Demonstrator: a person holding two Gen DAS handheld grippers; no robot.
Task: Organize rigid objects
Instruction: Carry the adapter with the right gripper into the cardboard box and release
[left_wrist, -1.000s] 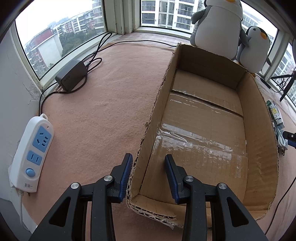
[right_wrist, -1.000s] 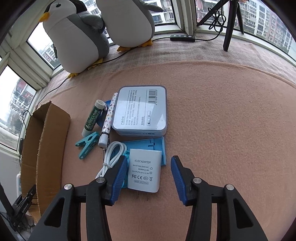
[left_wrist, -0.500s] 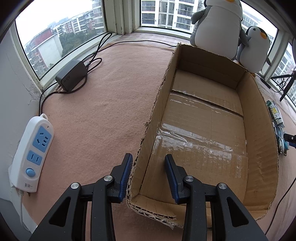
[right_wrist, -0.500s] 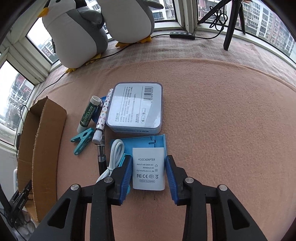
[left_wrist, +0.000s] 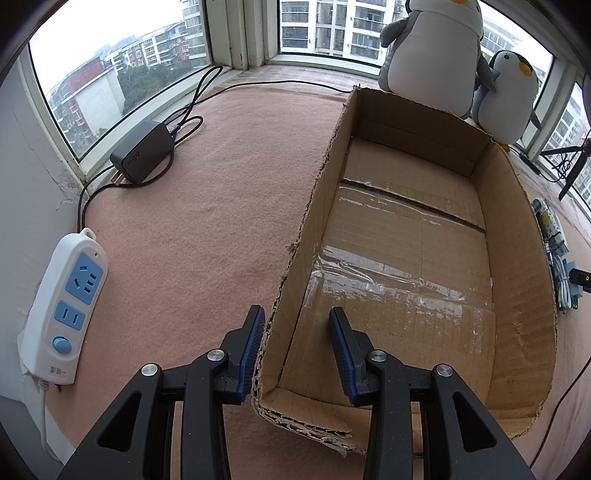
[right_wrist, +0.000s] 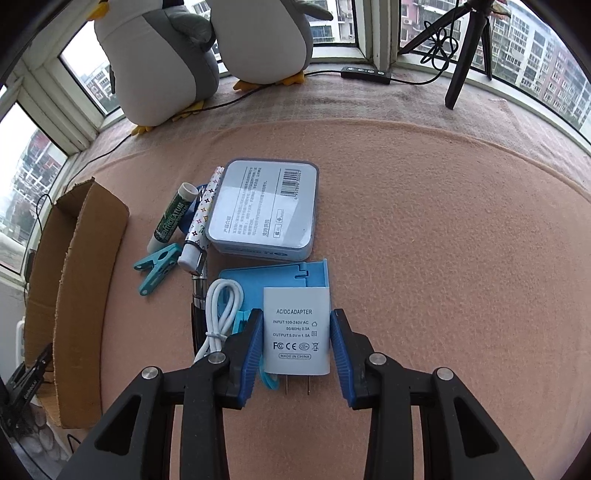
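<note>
Right tongs (right_wrist: 295, 347) pinching smooth white rectangular adapter (right_wrist: 296, 328); left tongs (left_wrist: 295, 345) clamped astride ragged corrugated cardboard box (left_wrist: 517, 295) wall at 6 o'clock, on fuzzy pink felt.

Left wrist view: power strip (left_wrist: 61, 306) at near left; laptop charger (left_wrist: 142, 153) farther back by the window; open cardboard box (left_wrist: 517, 295) to their right, two plush penguins (left_wrist: 432, 55) behind it. Right wrist view: AC/DC adapter (right_wrist: 296, 330) nearest, lying on a phone stand (right_wrist: 280, 275); coiled cable (right_wrist: 221, 314) to its left; tin box (right_wrist: 264, 208) behind; lip balm (right_wrist: 171, 218), pen (right_wrist: 201, 221) and clothespin (right_wrist: 155, 269) left of the tin.
</note>
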